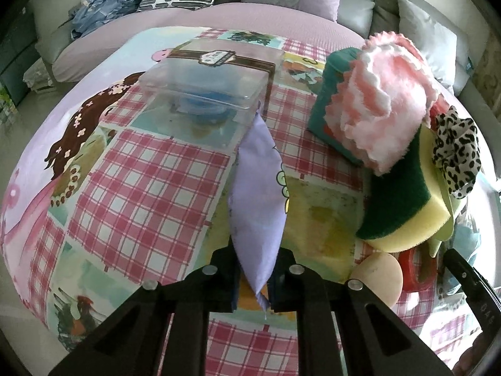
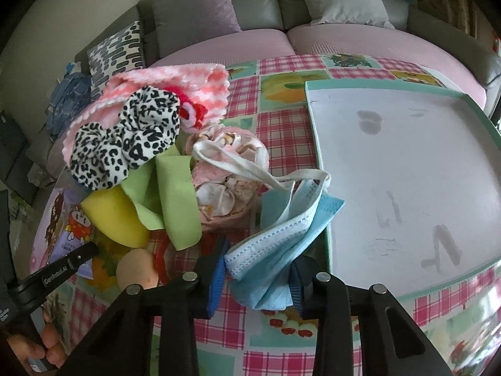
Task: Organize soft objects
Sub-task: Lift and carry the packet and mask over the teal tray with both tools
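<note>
The left tool (image 1: pixel 252 277) pinches a lilac plastic pouch (image 1: pixel 258 194), its long axis pointing ahead at the clear plastic box (image 1: pixel 206 91). The right tool (image 2: pixel 255 277) grips a crumpled blue face mask (image 2: pixel 281 235); the white tray (image 2: pixel 407 169) lies immediately right.

fluffy pink cloth (image 1: pixel 385 100), clear glossy plastic box (image 1: pixel 206 84)

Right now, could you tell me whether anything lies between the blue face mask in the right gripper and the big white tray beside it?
Nothing visible does. The right gripper is shut on the blue face mask, whose far edge already sits against the near rim of the white tray. The tray's visible floor is bare, and the pile of soft items lies on the opposite side.
</note>
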